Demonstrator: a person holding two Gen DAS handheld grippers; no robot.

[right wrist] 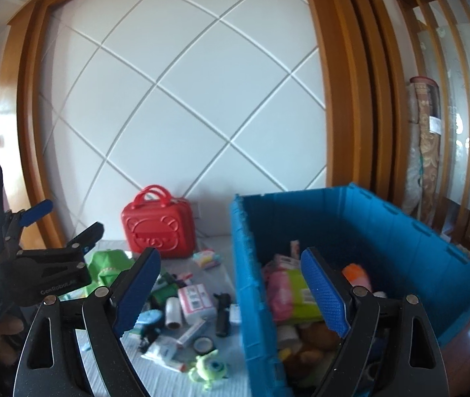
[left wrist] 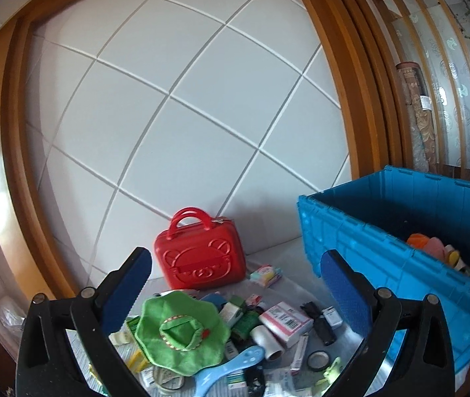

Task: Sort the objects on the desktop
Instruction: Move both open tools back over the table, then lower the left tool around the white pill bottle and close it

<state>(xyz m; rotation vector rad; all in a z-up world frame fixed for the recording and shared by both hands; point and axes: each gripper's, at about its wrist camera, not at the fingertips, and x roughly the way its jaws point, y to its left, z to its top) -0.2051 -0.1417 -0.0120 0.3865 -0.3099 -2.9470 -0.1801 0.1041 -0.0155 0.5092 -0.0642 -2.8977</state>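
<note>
Both hand-held grippers, left and right, are held wide and empty above the surface; the clutter lies beside the blue crate; a pick is judged next.

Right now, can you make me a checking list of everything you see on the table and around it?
Surface: pale grey cloth-covered table.
Job's things: big blue plastic crate, partly filled with soft toys and packets; red bear-face plastic case upright by the wall.
Clutter: green fabric frog hat, pink-and-white cardboard box, black tape roll, green one-eyed plush monster.
Grippers: left gripper and right gripper, jaws wide apart, empty.
Cables: nothing seen.
Surroundings: white diamond-panelled wall, wooden frame.
</note>
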